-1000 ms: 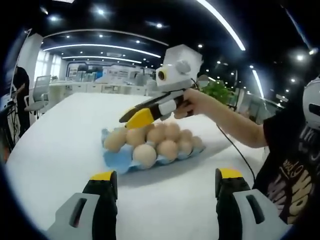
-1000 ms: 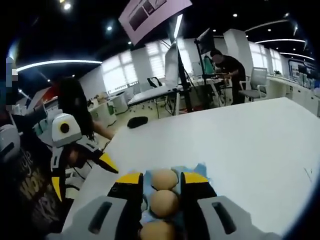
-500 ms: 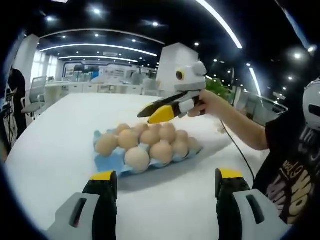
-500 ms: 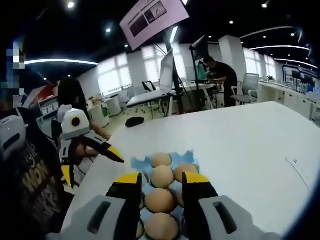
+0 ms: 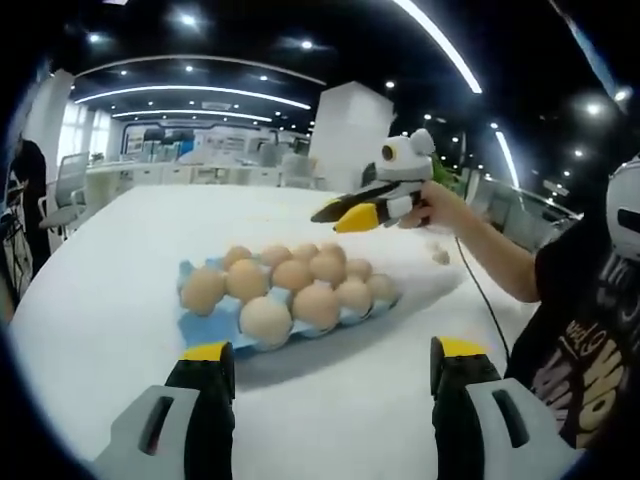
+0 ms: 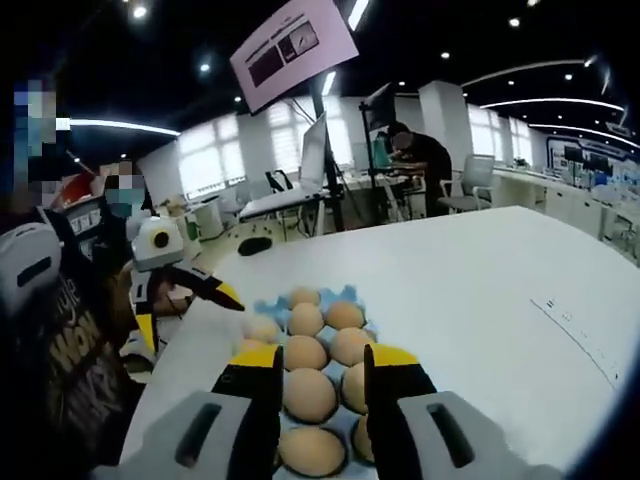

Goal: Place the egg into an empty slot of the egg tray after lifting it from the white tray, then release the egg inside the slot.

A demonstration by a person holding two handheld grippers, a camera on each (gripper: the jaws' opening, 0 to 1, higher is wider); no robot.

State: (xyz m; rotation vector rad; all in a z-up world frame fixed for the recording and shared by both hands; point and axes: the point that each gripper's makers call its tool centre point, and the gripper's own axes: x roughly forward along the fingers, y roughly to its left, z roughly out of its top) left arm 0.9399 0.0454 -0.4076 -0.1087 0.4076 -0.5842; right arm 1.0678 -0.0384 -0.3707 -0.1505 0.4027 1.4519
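- Left gripper view: the left gripper [image 5: 330, 375] is held empty, jaws wide apart, short of the blue egg tray [image 5: 215, 322]; the right gripper [image 5: 350, 213] is seen above it.
- Right gripper view: its jaws stand slightly apart, nothing between them (release judged done); another egg must be fetched next.

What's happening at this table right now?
A person holds two hand-held grippers above a white table. The right hand-held gripper hangs above the blue egg tray, which is full of brown eggs, holding nothing. The left hand-held gripper waits open, short of the tray.
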